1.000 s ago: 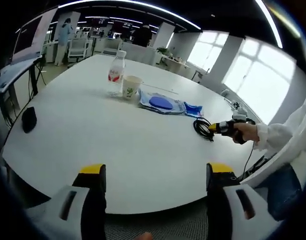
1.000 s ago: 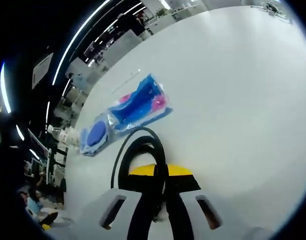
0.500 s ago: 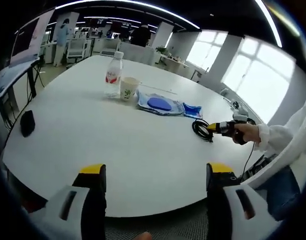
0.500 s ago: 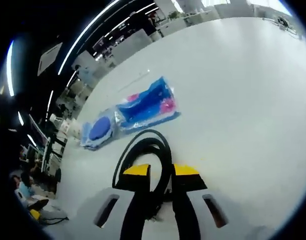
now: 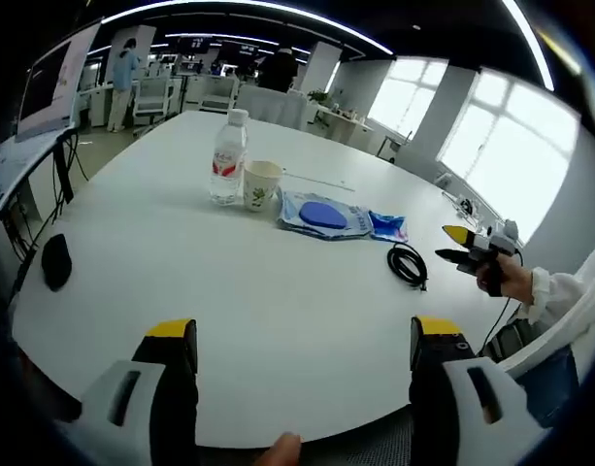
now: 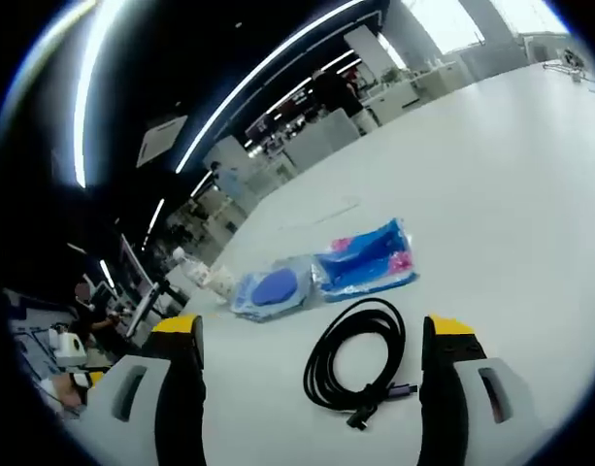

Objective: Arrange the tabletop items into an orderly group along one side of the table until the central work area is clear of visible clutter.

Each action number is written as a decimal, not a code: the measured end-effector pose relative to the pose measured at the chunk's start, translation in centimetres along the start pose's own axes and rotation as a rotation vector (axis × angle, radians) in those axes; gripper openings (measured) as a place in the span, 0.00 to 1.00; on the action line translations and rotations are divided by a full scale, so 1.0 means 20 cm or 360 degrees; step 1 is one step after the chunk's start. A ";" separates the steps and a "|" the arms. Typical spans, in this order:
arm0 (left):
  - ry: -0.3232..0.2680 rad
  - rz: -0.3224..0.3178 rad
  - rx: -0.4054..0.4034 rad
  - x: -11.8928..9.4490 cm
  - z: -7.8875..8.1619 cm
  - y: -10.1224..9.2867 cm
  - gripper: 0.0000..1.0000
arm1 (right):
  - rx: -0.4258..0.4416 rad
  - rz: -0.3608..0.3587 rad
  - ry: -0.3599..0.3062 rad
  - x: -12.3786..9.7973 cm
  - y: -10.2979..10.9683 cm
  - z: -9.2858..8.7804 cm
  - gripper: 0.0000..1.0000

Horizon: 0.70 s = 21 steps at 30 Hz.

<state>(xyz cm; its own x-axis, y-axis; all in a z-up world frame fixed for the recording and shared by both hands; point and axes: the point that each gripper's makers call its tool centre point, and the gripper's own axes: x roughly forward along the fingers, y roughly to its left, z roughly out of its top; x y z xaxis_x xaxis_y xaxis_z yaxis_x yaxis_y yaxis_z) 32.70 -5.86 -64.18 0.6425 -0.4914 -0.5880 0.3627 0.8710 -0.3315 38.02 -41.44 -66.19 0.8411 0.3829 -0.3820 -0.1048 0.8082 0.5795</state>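
The left gripper hangs over the near edge of the white table, its yellow-tipped jaws spread wide with nothing between them. Across the table stands a clear bottle with a red label, and just beside it a paper cup. Next in the row lies a clear packet with a blue disc inside, then a smaller blue packet touching its end. A coiled black cable lies flat on the table near the blue packet, apart from it. A black mouse sits alone by the table's left edge, well apart from the rest. The right gripper shows in the left gripper view off the table's far right side, held in a hand with a white sleeve. In the right gripper view its own jaws are released, wide apart and empty, with the cable lying on the table between them, untouched; the two packets lie just beyond the coil, and the bottle and cup are small and far off at the left.
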 end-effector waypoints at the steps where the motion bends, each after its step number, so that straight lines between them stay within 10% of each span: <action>1: 0.0017 0.0000 0.0025 0.01 0.01 0.01 0.94 | -0.0075 -0.0006 0.0037 -0.03 0.01 -0.02 0.94; 9: 0.0111 -0.0013 0.0125 0.06 0.08 0.11 0.97 | -0.0378 -0.0125 0.0397 -0.26 0.09 -0.25 1.00; 21: 0.0217 -0.0127 0.0240 0.10 0.08 0.08 0.94 | -0.0290 -0.0239 0.0349 -0.46 0.18 -0.27 1.00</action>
<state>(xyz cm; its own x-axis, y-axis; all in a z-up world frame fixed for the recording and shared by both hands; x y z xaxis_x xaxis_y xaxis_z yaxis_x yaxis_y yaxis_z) 35.71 -5.37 -64.67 0.5142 -0.5451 -0.6622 0.5120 0.8145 -0.2729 27.06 -39.64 -64.37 0.7218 0.3244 -0.6114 -0.0978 0.9223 0.3740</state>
